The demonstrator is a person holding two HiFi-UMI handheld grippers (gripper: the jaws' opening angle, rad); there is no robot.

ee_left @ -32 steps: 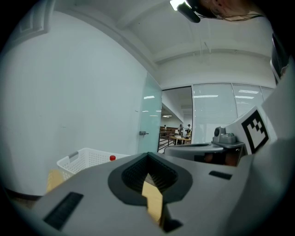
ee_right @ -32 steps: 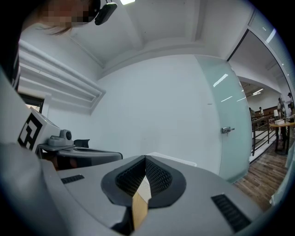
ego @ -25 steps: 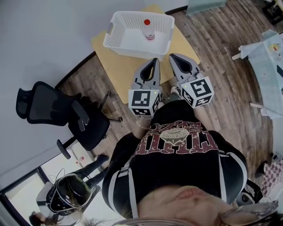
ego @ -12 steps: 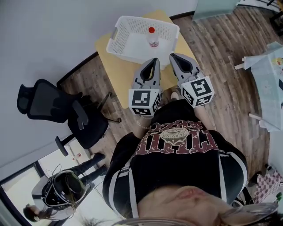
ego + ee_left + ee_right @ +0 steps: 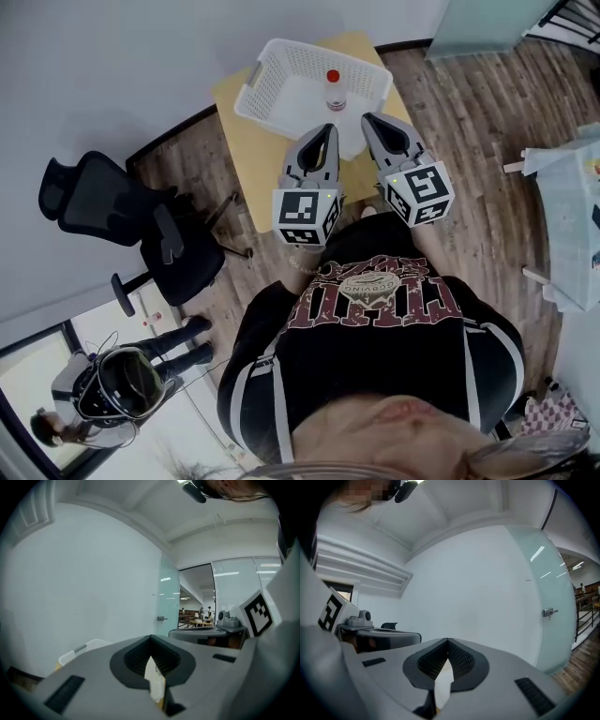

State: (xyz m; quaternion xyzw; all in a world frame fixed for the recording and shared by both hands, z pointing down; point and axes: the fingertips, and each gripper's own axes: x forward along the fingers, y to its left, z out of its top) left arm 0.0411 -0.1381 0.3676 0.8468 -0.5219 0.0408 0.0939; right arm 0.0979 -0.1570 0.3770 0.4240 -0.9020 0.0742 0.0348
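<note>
Room: white wall (image 5: 112, 66), wood-plank floor (image 5: 469, 141), frosted glass door (image 5: 555, 602) w/ lever handle. Black office chair (image 5: 103, 202) sits left of a small yellow tabletop (image 5: 253, 150). On it is 1 white mesh basket (image 5: 261, 80). 1 clear bottle (image 5: 333, 89) w/ red cap stands upright inside, twd the basket's right side.

Writing: print on my black shirt (image 5: 375, 328) isn't legible. Otherwise only square markers on left cube (image 5: 305, 217) & right cube (image 5: 419, 194).

Left tongs (image 5: 329, 128) & right tongs (image 5: 366, 119) are both fully closed, tips meeting, gripping nothing. They're side by side, tips at the basket's near rim in head view. Right tongs is nearest the bottle.
</note>
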